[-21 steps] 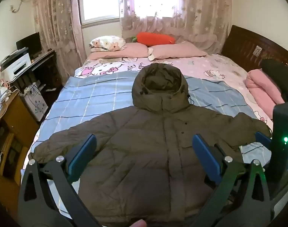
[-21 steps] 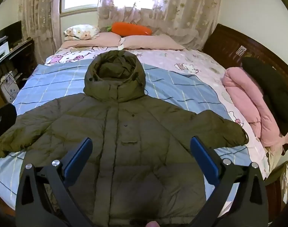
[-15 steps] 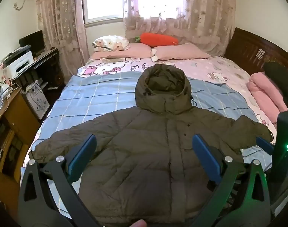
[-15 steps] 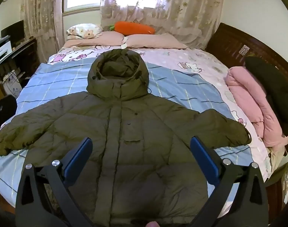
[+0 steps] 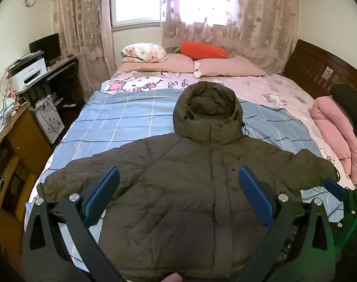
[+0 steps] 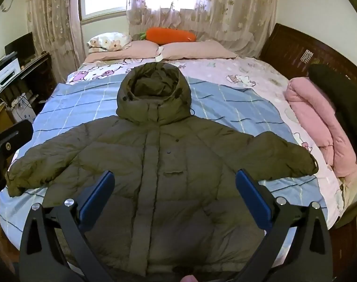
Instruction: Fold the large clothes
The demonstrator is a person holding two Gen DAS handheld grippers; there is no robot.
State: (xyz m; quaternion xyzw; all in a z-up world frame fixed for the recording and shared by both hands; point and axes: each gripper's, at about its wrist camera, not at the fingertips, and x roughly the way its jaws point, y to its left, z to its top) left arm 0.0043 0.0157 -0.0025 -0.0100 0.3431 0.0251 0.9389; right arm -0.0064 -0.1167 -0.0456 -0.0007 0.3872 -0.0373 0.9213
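Two tools hang over the bed (image 5: 136, 117), left tool (image 5: 178, 195) and right tool (image 6: 174, 193) both spread wide, gripping nothing; below and ahead of them the olive jacket (image 6: 159, 164) lies flat, sleeves outstretched.

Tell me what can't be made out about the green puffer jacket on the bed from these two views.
- Bottom hem of the olive-green hooded puffer jacket: both views, cut off by the lower edge and covered by the open left hand-held gripper and the open right hand-held gripper.
- Its back: lies against the blue checked blanket.
- Small chest label: too small to read.
- Hood interior: shadowed.
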